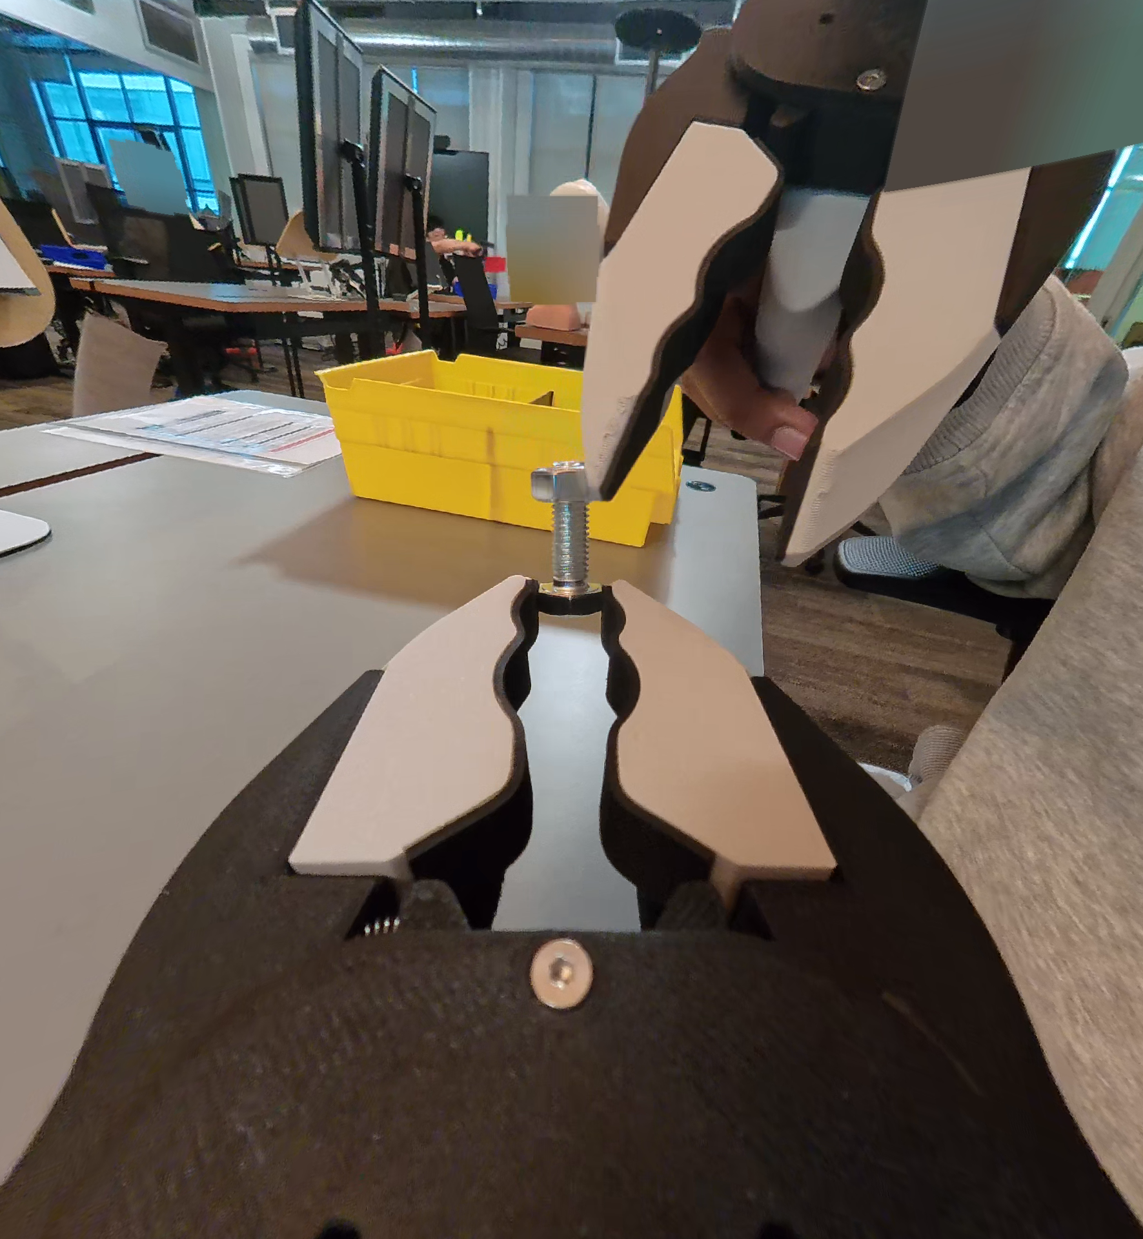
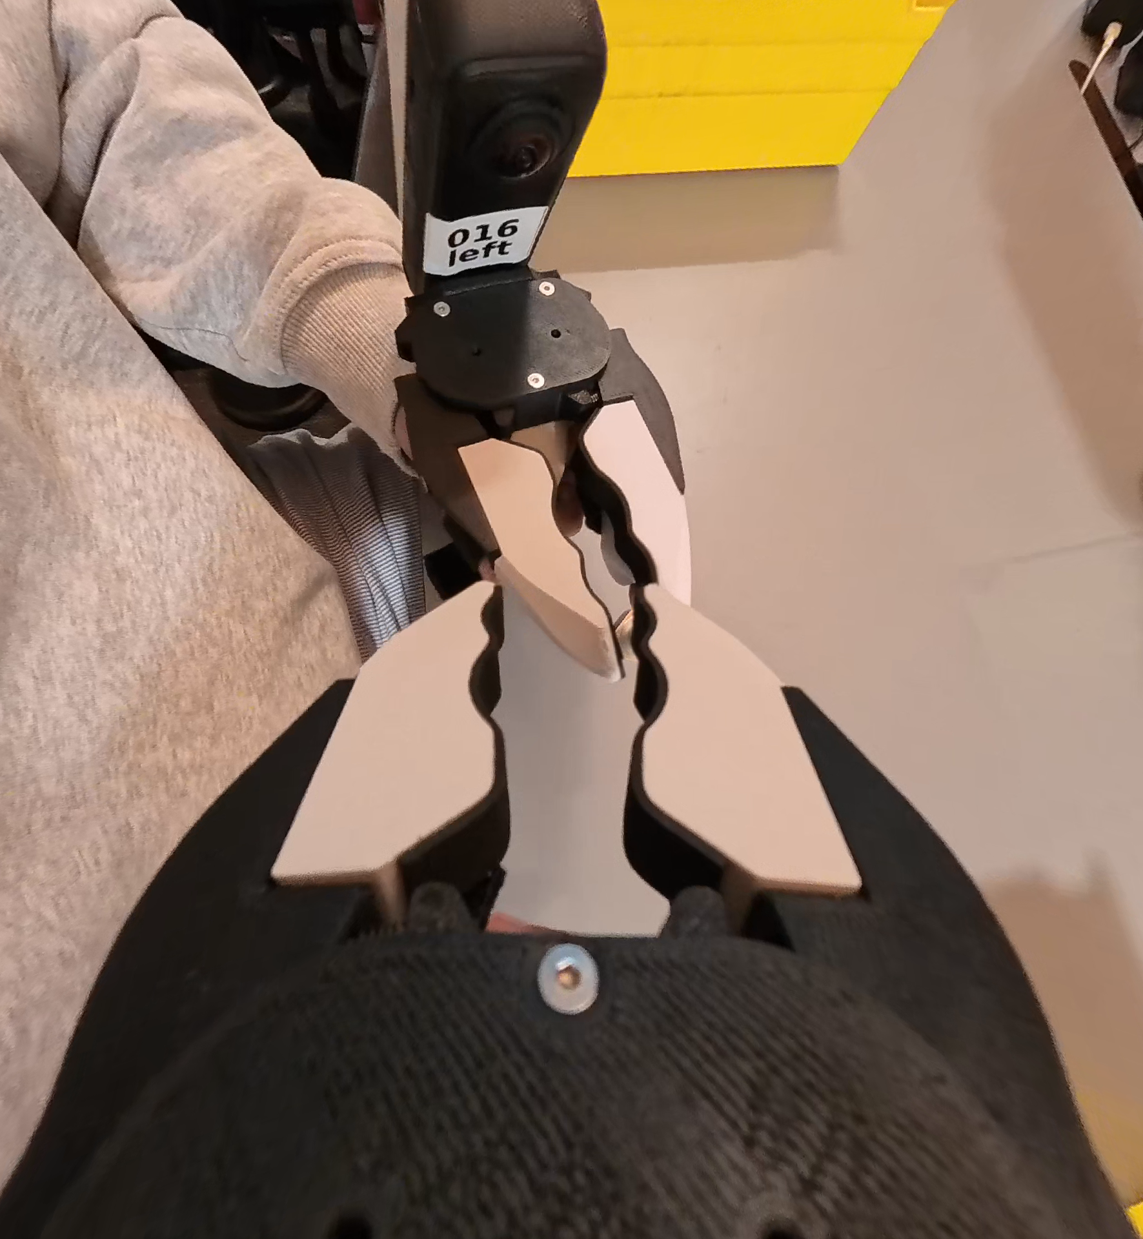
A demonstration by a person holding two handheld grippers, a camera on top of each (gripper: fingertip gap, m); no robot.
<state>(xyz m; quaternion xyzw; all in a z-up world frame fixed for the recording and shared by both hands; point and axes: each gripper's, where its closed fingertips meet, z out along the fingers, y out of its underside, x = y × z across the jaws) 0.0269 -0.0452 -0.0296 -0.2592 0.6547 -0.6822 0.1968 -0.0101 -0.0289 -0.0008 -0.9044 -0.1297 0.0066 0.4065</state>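
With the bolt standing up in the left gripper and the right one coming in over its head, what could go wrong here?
1. The left gripper pinches only the nut at the base of the upright bolt, at its very fingertips; a sideways nudge might tip it or pop it out.
2. The right gripper is open, with one finger tip beside the bolt head, so it may push rather than grasp.
3. The table edge is close; a dropped bolt might roll off.

I am working in an open-plan office: rows of desks (image 1: 233,302), mounted monitors (image 1: 360,161), office chairs (image 1: 481,295), large windows (image 1: 119,114) and exposed ceiling ducts (image 1: 421,40).
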